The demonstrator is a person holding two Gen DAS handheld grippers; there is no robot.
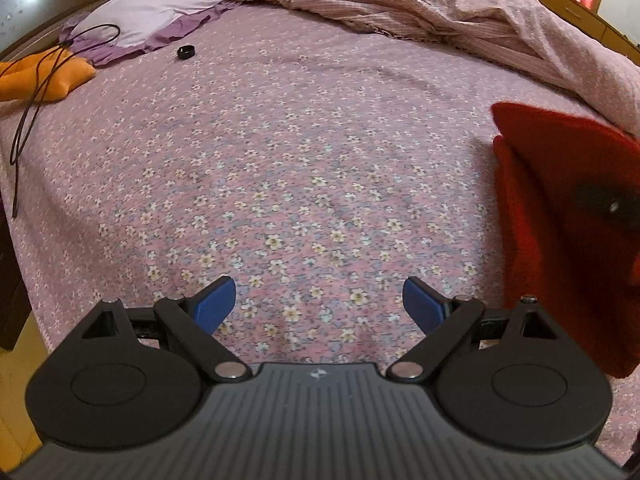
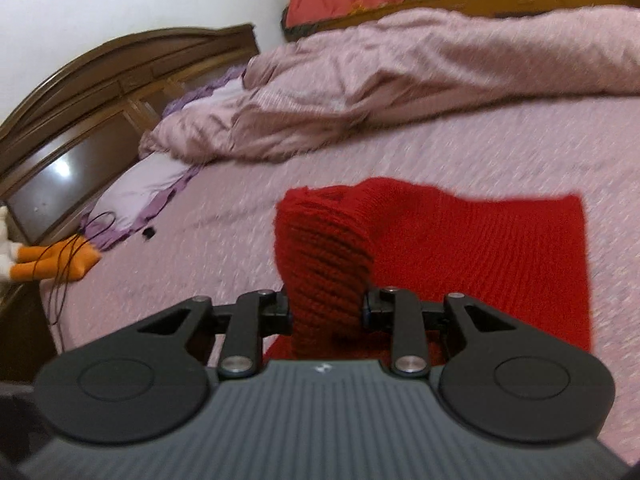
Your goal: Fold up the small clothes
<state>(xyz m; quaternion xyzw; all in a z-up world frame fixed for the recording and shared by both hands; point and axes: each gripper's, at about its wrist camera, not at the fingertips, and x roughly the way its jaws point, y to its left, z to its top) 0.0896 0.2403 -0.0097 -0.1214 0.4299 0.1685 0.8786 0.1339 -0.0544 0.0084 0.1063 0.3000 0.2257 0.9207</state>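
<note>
A red knitted garment [image 2: 480, 252] lies on the pink floral bedsheet [image 1: 280, 160]. My right gripper [image 2: 326, 308] is shut on a bunched fold of it and holds that part lifted above the rest, which lies flat to the right. The same garment [image 1: 560, 220] shows at the right edge of the left wrist view, raised, with a dark part of the right gripper behind it. My left gripper [image 1: 318, 304] is open and empty, low over the bare sheet, to the left of the garment.
A crumpled pink duvet [image 1: 420, 4] lies across the far side of the bed. A purple pillow [image 1: 148, 12], an orange soft toy [image 1: 44, 76], a black cable [image 1: 28, 120] and a small black ring [image 1: 185, 52] lie at the far left. A wooden headboard [image 2: 100, 92] stands behind.
</note>
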